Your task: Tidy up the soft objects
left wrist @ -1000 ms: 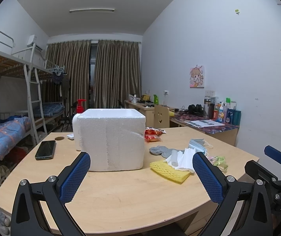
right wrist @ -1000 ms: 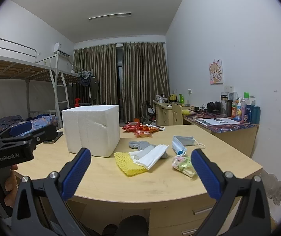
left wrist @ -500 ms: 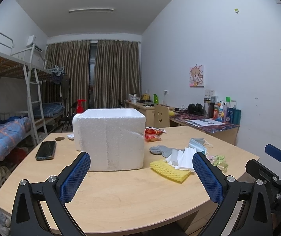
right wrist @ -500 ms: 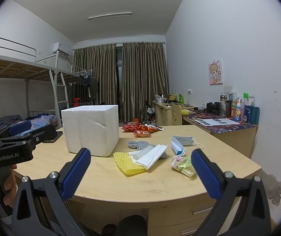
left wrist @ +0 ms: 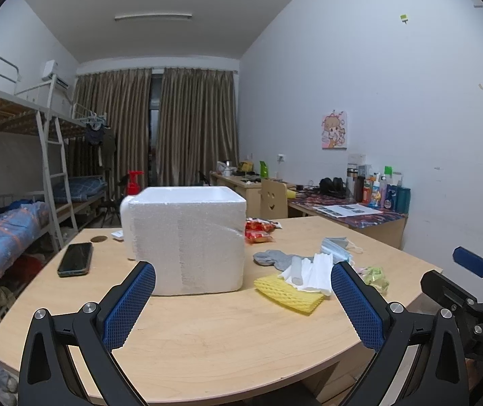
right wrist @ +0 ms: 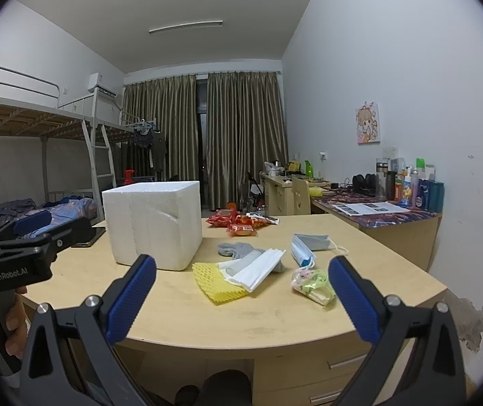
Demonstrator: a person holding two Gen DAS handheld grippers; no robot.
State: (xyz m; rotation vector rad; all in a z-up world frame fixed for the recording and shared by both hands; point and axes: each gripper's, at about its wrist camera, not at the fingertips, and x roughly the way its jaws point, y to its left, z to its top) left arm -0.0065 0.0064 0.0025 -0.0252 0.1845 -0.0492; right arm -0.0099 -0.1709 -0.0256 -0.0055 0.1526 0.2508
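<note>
1. Holding my left gripper above the near edge of the wooden table, I have its blue pads spread wide with nothing between them.
2. My right gripper hangs just off the table's front edge, likewise wide apart and empty.
3. Soft items lie in a cluster right of the white foam box: yellow foam net, white folded cloth, grey sock, blue face mask.
4. A phone lies left of the box.

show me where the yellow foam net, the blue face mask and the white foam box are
yellow foam net (right wrist: 219,283): right wrist view, middle of its mesh.
blue face mask (right wrist: 304,247): right wrist view, on its folded pleats.
white foam box (left wrist: 187,240): left wrist view, centre of its near side.
</note>
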